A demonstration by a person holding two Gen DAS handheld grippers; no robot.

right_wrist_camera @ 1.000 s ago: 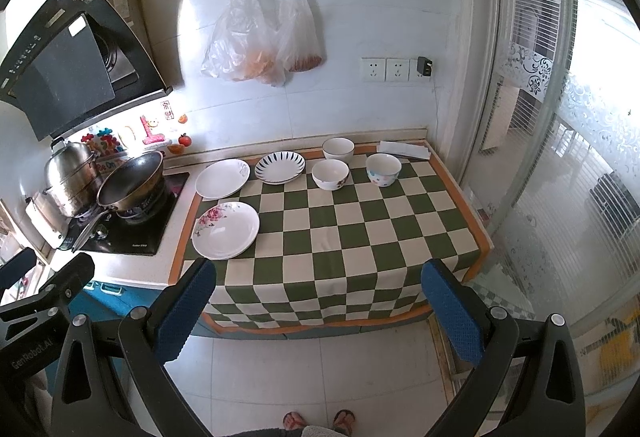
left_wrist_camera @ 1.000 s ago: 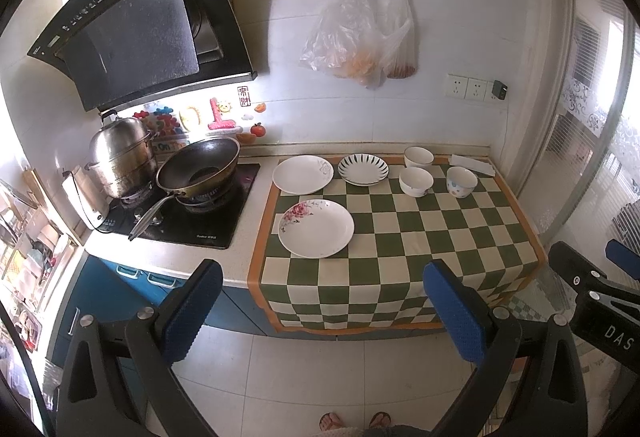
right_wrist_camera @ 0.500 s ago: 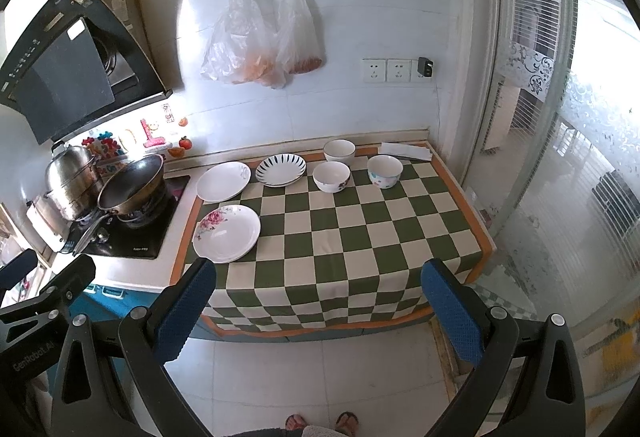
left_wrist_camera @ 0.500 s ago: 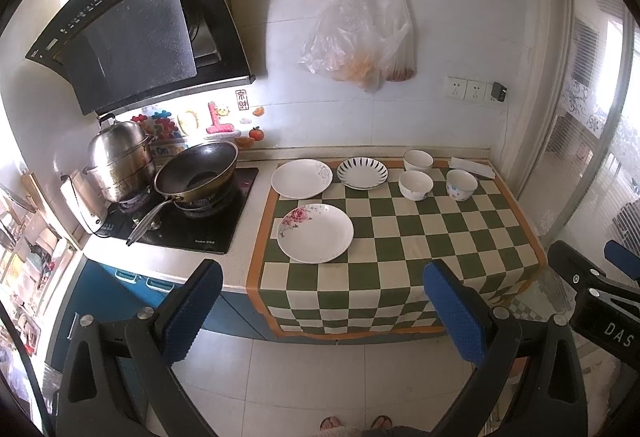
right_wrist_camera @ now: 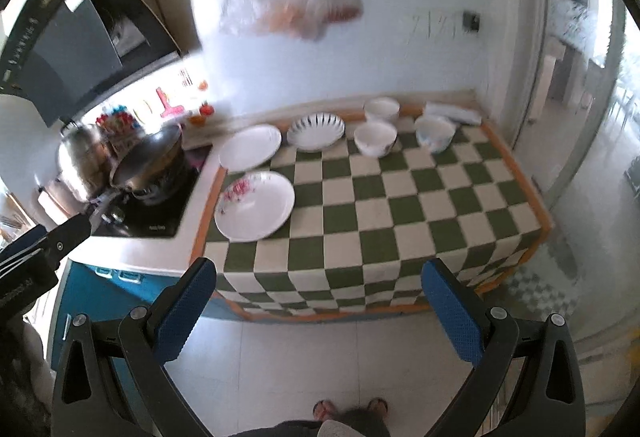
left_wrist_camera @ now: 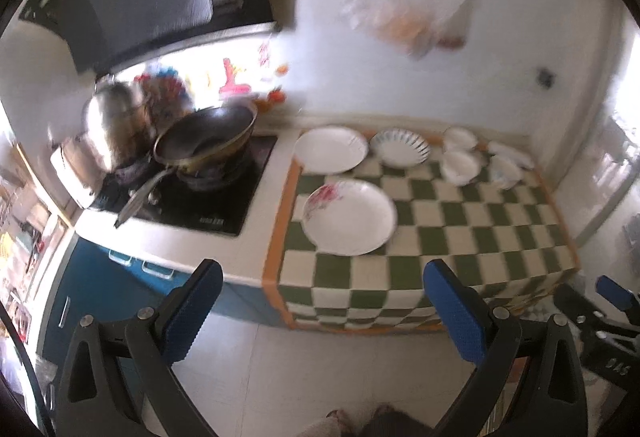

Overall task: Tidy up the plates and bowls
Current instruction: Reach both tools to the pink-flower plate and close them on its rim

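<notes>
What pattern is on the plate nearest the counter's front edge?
Pink floral print on white, on the front plate; clearest in the right wrist view.

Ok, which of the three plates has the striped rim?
The striped plate, in the back row between the plain white plate and the bowls. The front plate has pink flowers instead.

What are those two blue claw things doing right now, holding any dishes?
Left gripper: jaws wide open, holding nothing, off the checkered counter.
Right gripper: jaws wide open too, holding nothing.
</notes>
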